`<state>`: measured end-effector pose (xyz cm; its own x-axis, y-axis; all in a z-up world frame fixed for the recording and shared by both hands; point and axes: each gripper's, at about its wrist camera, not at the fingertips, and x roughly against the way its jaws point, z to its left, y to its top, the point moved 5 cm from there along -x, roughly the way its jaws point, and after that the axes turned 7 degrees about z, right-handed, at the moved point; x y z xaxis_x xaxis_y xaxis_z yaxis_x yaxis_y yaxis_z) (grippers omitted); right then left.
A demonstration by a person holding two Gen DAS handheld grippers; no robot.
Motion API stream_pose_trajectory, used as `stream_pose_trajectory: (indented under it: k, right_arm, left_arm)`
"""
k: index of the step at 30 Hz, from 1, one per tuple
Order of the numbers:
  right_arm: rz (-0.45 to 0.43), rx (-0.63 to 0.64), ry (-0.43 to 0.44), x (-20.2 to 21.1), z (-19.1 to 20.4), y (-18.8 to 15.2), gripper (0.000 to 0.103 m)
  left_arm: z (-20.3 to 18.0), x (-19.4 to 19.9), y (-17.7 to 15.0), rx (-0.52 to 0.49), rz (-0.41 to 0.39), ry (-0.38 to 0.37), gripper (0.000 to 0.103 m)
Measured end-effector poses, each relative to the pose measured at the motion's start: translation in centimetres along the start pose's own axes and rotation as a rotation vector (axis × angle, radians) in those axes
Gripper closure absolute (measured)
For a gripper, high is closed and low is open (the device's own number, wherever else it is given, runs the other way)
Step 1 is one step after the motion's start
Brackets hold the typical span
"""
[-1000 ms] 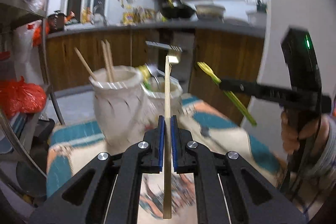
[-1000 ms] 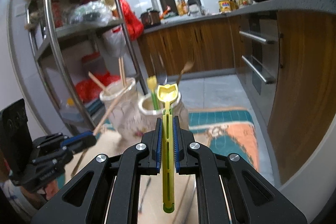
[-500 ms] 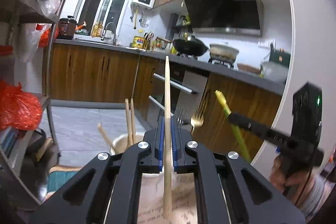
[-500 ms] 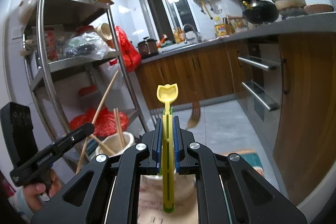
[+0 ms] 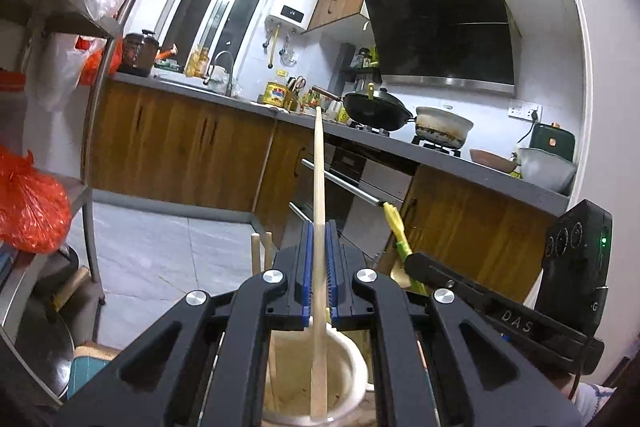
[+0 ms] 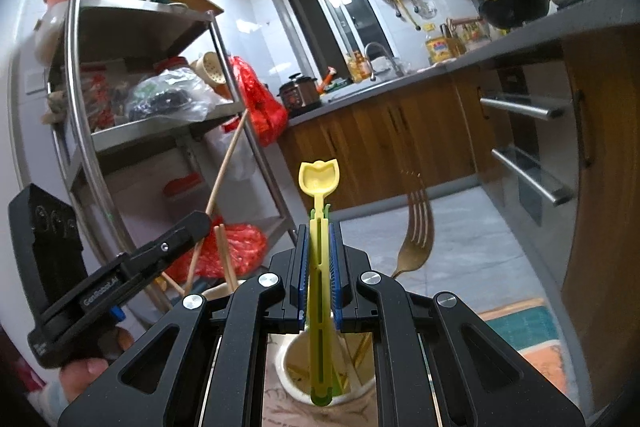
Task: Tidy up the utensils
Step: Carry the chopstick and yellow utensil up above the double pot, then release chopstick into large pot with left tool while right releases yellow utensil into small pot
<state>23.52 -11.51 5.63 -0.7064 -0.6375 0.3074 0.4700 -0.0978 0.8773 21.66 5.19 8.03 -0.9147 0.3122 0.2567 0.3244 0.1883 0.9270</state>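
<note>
Both tongs are carrying utensils toward the pots, so the sorting step in hand looks like the drop-in. The left tongs (image 5: 318, 269) are clenched on 1 wooden chopstick (image 5: 319, 187), which stands nearly upright with its lower end hanging over the mouth of a cream pot (image 5: 354, 359) directly below. The right tongs (image 6: 318, 269) are clenched on a yellow spoon (image 6: 319, 223), bowl end up, its handle tip poised over a second white pot (image 6: 290, 367).

The next move probably calls for lowering each utensil until its lower end is inside the rim, then letting the jaws part so it slides down. The chopstick pot already holds 2 chopsticks (image 5: 260, 251), so the new one should go in clear of them.

The right wrist view shows what the left cannot: a gold fork (image 6: 416, 231) standing in the spoon's pot, the left tongs (image 6: 196, 223) from the side, and the metal shelf rack (image 6: 160, 131). The left wrist view alone shows the stove bench (image 5: 440, 163) with its black wok (image 5: 378, 107), and the right tongs (image 5: 418, 263) gripping the spoon's stem from the side.
</note>
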Motion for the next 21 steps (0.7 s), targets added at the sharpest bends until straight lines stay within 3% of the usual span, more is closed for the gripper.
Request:
stream_pose_trajectory:
  k: [5, 11, 21]
  right_arm:
    - [0.005, -0.001, -0.002, -1.3, -0.1, -0.5, 0.093]
    - [0.006, 0.011, -0.015, -2.2, 0.0, -1.2, 0.093]
    - [-0.008, 0.1, -0.09, -2.7, 0.8, -2.3, 0.093]
  left_arm:
    - [-0.4, -0.6, -0.4, -0.075, -0.021, 0.055, 0.097]
    - [-1.1, -0.6, -2.2, -0.155, -0.011, 0.062, 0.097]
    - [-0.7, 0.5, -3.6, -0.144, 0.013, 0.05, 0.097]
